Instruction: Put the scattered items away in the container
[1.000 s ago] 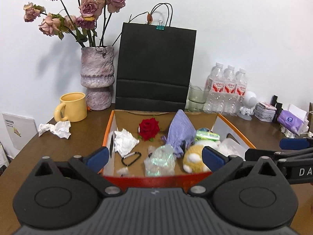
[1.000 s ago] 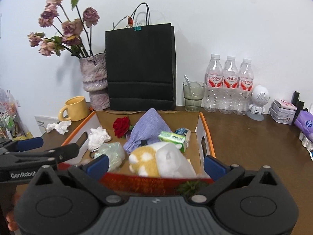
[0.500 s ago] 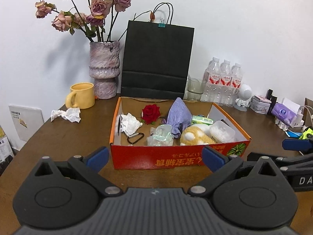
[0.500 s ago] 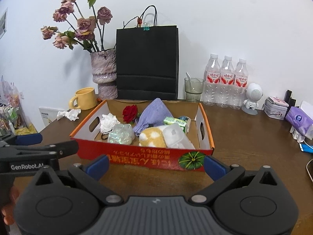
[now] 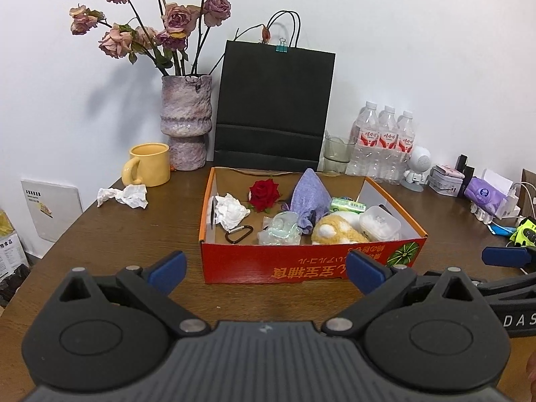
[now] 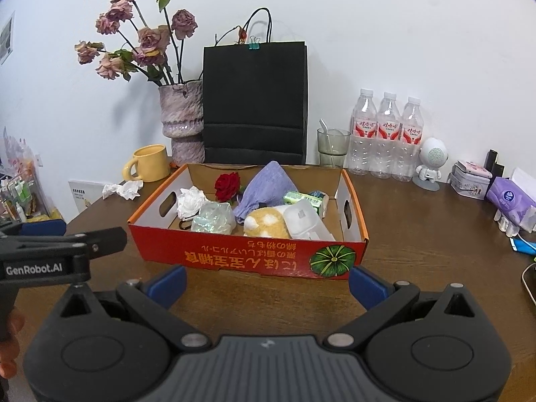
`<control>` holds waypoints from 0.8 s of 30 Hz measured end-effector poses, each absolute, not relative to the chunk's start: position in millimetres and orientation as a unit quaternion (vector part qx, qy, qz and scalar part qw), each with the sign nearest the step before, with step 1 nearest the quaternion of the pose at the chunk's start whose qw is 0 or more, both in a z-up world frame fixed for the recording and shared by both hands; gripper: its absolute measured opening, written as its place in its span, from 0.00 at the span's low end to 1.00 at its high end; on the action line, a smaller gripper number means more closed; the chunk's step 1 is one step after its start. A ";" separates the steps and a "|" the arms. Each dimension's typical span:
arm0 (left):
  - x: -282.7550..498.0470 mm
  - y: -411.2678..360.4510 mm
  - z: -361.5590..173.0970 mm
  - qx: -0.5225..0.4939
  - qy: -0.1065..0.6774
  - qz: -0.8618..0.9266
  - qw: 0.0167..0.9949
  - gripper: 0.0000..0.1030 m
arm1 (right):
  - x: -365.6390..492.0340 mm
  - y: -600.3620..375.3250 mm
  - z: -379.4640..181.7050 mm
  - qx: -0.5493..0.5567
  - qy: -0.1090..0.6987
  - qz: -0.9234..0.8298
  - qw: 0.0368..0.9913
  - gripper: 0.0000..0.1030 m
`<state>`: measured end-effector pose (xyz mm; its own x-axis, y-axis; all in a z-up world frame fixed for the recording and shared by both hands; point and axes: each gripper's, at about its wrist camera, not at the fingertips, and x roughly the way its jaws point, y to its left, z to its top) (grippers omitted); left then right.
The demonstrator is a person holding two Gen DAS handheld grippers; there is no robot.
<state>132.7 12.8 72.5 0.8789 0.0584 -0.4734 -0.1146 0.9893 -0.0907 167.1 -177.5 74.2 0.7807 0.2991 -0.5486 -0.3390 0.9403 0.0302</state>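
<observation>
The orange cardboard box [image 5: 301,264] sat at the centre of the left wrist frame on the brown table [image 5: 134,234], its printed red wall facing the camera. Inside lay a red rose [image 5: 264,192], a crumpled white tissue [image 5: 229,212], a black carabiner [image 5: 238,233], a lilac cloth [image 5: 310,197], a clear plastic wrapper [image 5: 279,232], a yellow plush toy [image 5: 335,232], a green packet [image 5: 346,205] and a white plastic case [image 5: 380,222]. Another crumpled tissue [image 5: 124,196] lay outside the box, at middle left, near the yellow mug [image 5: 149,164]. Behind the box stood a black paper bag [image 5: 274,104], a vase of dried roses [image 5: 186,120] and three water bottles [image 5: 385,144]. The left gripper [image 5: 264,269] was spread wide and held nothing, low in the frame just before the box. The right gripper [image 6: 266,281] was likewise spread wide and empty.
</observation>
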 end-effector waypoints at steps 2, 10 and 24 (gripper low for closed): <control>132.5 13.5 72.5 -0.058 0.244 0.046 0.967 1.00 | 166.1 -177.1 73.9 -0.035 0.285 0.169 0.943 1.00; 132.7 14.3 71.4 -0.058 0.249 0.048 0.966 1.00 | 163.3 -176.3 72.8 -0.035 0.285 0.167 0.943 1.00; 132.3 13.1 69.0 -0.057 0.256 0.048 0.964 1.00 | 164.2 -178.3 71.1 -0.035 0.289 0.166 0.942 1.00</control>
<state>132.3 13.1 69.0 0.8640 0.0626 -0.4995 -0.1206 0.9891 -0.0847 164.2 -178.3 71.1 0.7773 0.2930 -0.5567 -0.3330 0.9424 0.0310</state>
